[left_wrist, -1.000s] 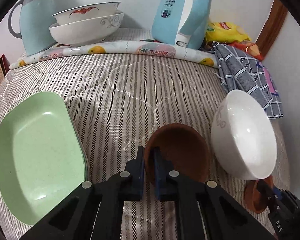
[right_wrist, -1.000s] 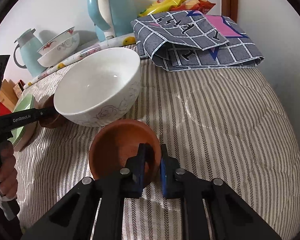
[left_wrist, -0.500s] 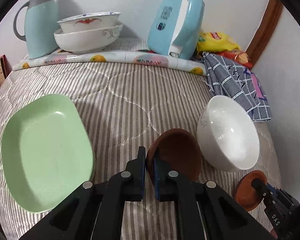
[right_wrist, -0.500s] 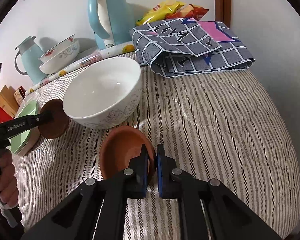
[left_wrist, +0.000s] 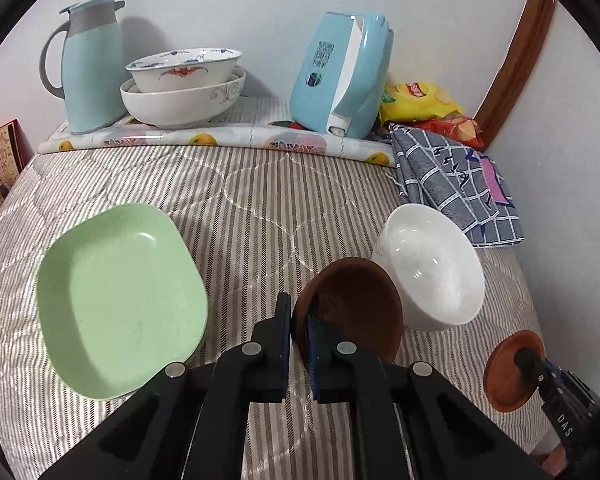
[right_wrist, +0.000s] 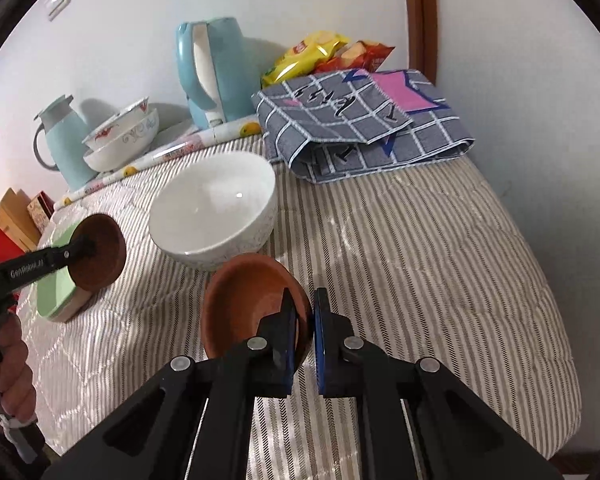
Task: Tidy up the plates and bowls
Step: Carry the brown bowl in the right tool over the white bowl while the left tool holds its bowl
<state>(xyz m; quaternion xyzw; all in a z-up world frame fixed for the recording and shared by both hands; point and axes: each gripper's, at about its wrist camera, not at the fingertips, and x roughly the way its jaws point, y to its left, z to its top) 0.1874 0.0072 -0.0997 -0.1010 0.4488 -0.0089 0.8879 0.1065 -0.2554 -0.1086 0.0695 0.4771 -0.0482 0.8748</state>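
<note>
Each gripper pinches a brown dish by its rim above the striped bed: left gripper [left_wrist: 298, 340] the darker dish [left_wrist: 352, 308], right gripper [right_wrist: 303, 332] the terracotta dish [right_wrist: 252, 304]. Between them sits a white bowl [right_wrist: 214, 216]; a green plate [left_wrist: 120, 300] lies to the left.

left gripper [left_wrist: 298, 332]: black angular arms, round silver screws, blue pads
right gripper [right_wrist: 303, 330]: same black build, silver screws, blue pads, white "DAS" lettering
left handle: white "GenRobot.AI" lettering
hand [right_wrist: 10, 368]: bare
</note>
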